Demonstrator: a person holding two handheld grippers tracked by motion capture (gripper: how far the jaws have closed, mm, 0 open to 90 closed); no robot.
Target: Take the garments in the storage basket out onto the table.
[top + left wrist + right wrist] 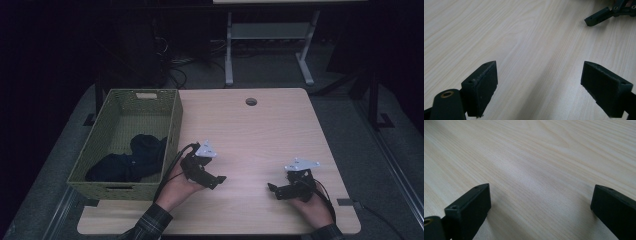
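two grippers, both empty, low over the near half of the wooden table [260, 130]. left gripper [216, 181]: jaws spread wide, bare woodgrain between them, tips aimed toward the right gripper [273, 190]; it sits just beside the basket's near right corner. right gripper: jaws likewise spread, nothing held, near the table's near right corner.

one dark garment [131, 160], navy or black (colour hard to fix in this light), crumpled in a soft heap on the floor of the olive woven basket [175, 125], toward its near end. the basket stands along the table's left edge, slot handles in its end walls.

handling note, as a judgement: with the cloth in the basket and both tools empty, the work reads as finished or between steps. if the garment is to be fetched, reach in from above the rim, keep the jaws wide until they straddle a raised fold, then pinch deep so the limp fabric does not slip; avoid snagging the weave.
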